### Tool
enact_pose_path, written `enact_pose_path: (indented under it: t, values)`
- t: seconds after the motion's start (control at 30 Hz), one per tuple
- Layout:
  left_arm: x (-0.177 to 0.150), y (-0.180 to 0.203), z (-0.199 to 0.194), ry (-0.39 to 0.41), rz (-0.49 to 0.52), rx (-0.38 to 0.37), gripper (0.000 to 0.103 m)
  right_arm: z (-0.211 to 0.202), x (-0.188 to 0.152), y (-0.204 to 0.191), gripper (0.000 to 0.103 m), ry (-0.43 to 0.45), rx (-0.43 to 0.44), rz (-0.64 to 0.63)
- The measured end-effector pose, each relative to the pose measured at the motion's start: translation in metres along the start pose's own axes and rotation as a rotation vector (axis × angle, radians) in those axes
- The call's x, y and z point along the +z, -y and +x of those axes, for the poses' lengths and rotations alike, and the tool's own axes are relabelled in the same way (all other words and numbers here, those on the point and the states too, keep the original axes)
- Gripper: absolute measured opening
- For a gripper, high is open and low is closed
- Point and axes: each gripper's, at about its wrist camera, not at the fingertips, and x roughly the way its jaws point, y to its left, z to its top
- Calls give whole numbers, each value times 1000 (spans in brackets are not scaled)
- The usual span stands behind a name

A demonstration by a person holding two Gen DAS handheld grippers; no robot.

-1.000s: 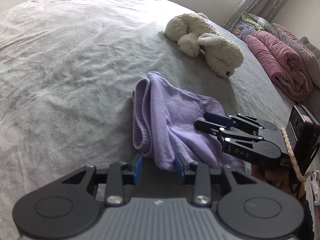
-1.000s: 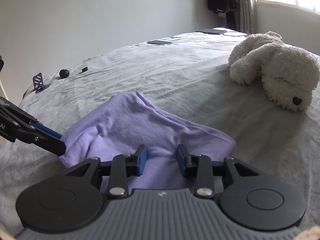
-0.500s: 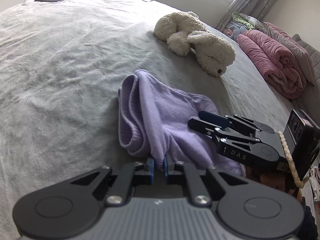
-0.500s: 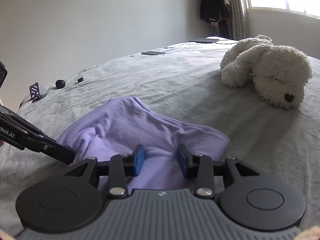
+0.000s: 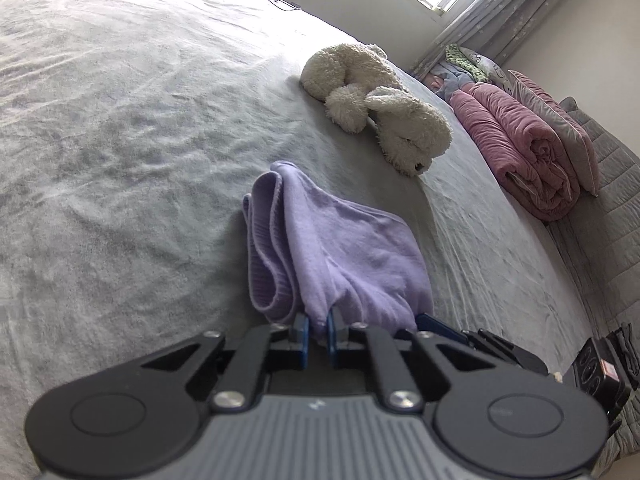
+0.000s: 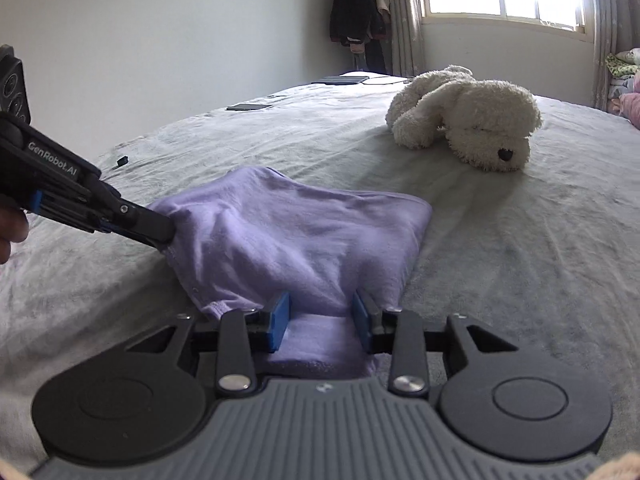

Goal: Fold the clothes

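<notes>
Purple garment (image 6: 292,232) lies bunched near the middle of the grey bed (image 6: 520,264), well short of the white plush dog (image 6: 468,120) farther back. At its left corner the left gripper (image 5: 317,330) has its blue pads pressed nearly together, pinching a fold of the cloth, which rises slightly into the grip. To the right, the right gripper (image 6: 320,320) straddles the near hem; its jaws are closing with purple fabric between them, but the pads do not look pressed on it yet. To do this step well, I would judge that the right side should close fully on the hem layers before either hand lifts, taking the same number of layers as the left so the edge stays even. Then both corners can rise together and be drawn apart to smooth the wrinkles before folding. Lifting on one secure grip alone would likely twist the cloth.
</notes>
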Motion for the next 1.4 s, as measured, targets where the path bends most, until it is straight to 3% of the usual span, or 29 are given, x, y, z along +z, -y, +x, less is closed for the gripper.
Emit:
enact_pose_path:
  t: [0.13,0.27,0.33,0.4,0.63,0.77,0.9,1.13,1.4]
  values:
    - [-1,-3,-2,-2,9,21,8,-3,-3,8,34,17,15,50]
    - [-1,-5,1,-22,15,36,9,-7,-6,-2,44,8,16,6]
    - [-1,-5,5,-59,26,40,11,-9,-8,-7,48,4,6,-13]
    - [1,-8,2,-58,16,75,20,-10,-10,-8,49,3,-2,-20]
    - [9,-16,-20,50,5,145,22,-12,-14,-11,50,6,-17,-20]
    - [12,-3,-25,120,24,132,22,-12,-15,-13,52,8,-21,-28]
    - [13,18,-14,124,82,147,23,-13,-16,-12,53,14,-20,-26]
    - [18,43,19,124,194,284,23,-13,-16,-12,54,17,-15,-24]
    - [16,48,46,85,272,374,31,-15,-16,-11,56,22,-6,-15]
